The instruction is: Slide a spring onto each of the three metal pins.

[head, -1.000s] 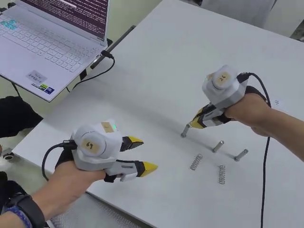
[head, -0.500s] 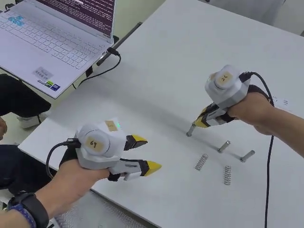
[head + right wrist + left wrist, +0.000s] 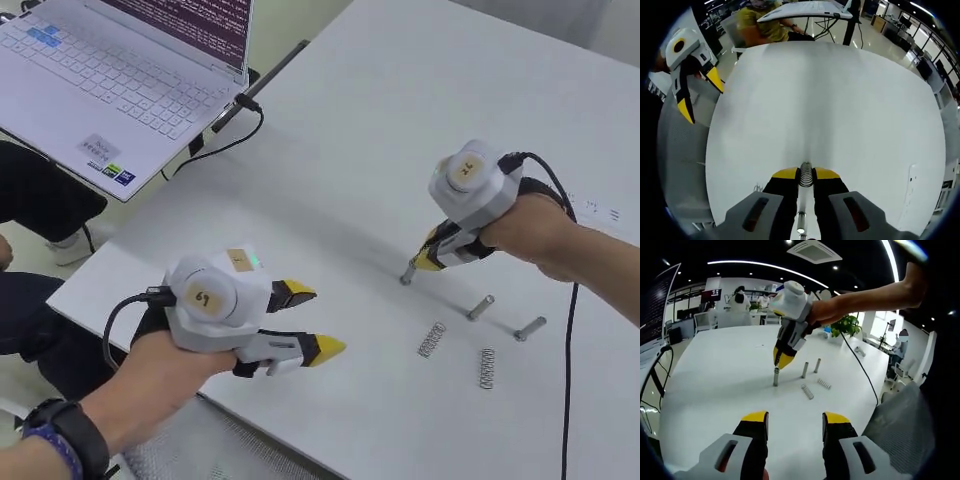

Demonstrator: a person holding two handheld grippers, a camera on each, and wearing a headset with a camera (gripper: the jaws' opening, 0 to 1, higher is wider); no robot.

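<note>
Three metal pins stand on the white table: one (image 3: 407,273) on the left, a second (image 3: 481,307) and a third (image 3: 530,327) to its right. My right gripper (image 3: 428,262) is shut on a spring (image 3: 805,176), held just above the left pin (image 3: 800,220). Two loose springs (image 3: 431,340) (image 3: 487,368) lie in front of the pins. My left gripper (image 3: 315,320) hovers open and empty near the table's front edge, well left of the pins. In the left gripper view its jaws (image 3: 796,419) point toward the right gripper (image 3: 782,360) and the pins (image 3: 776,376).
An open laptop (image 3: 130,70) sits on a side surface at the upper left, with a black cable (image 3: 225,140) running onto the table (image 3: 400,120). The table's front edge (image 3: 230,400) lies just below my left gripper. A person sits at the far side (image 3: 762,20).
The head camera has shifted, so the whole scene sits a little further right. My right gripper stays at the left pin with the spring; my left gripper remains open.
</note>
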